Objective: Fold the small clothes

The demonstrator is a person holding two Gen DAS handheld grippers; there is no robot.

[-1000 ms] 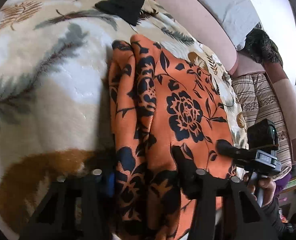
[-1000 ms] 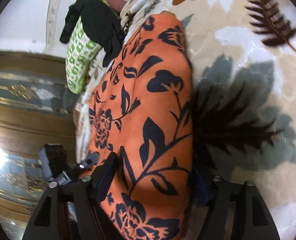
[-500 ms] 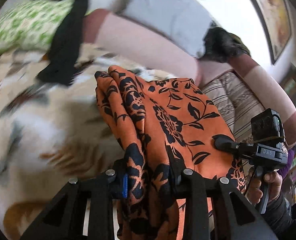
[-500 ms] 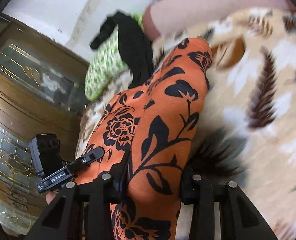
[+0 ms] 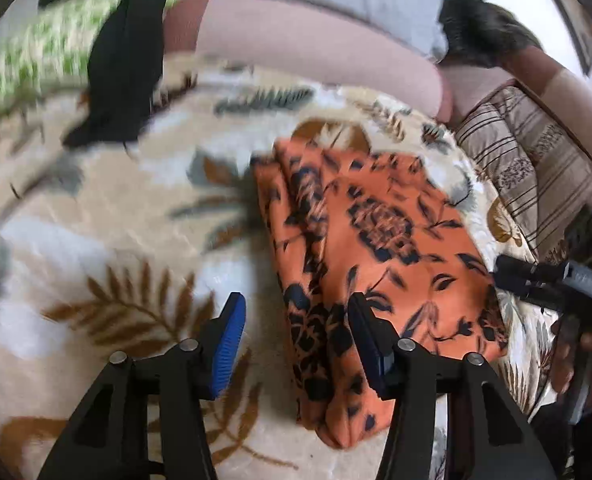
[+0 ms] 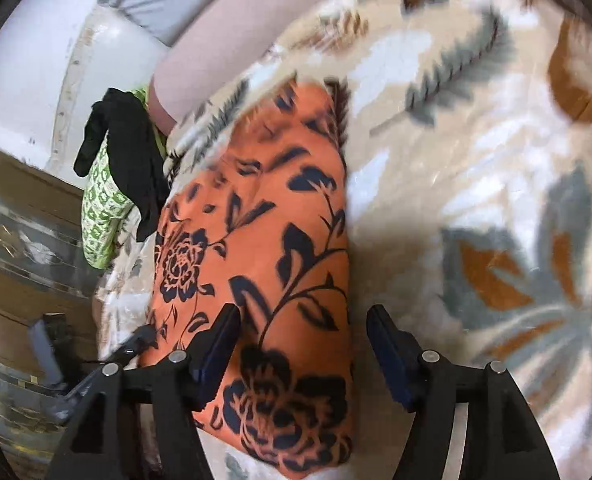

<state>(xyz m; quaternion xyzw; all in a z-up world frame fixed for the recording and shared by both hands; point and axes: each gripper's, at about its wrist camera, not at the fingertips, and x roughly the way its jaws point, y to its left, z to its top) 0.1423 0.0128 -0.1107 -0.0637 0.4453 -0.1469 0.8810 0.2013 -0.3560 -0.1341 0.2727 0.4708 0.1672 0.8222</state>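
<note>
Here, leaf-patterned blanket (image 5: 107, 216), pink sofa back (image 5: 308, 48), wooden cabinet (image 6: 19, 208)

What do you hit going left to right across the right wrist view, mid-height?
Wooden cabinet → green patterned cloth → black garment → orange floral cloth → leaf-print blanket.
</note>
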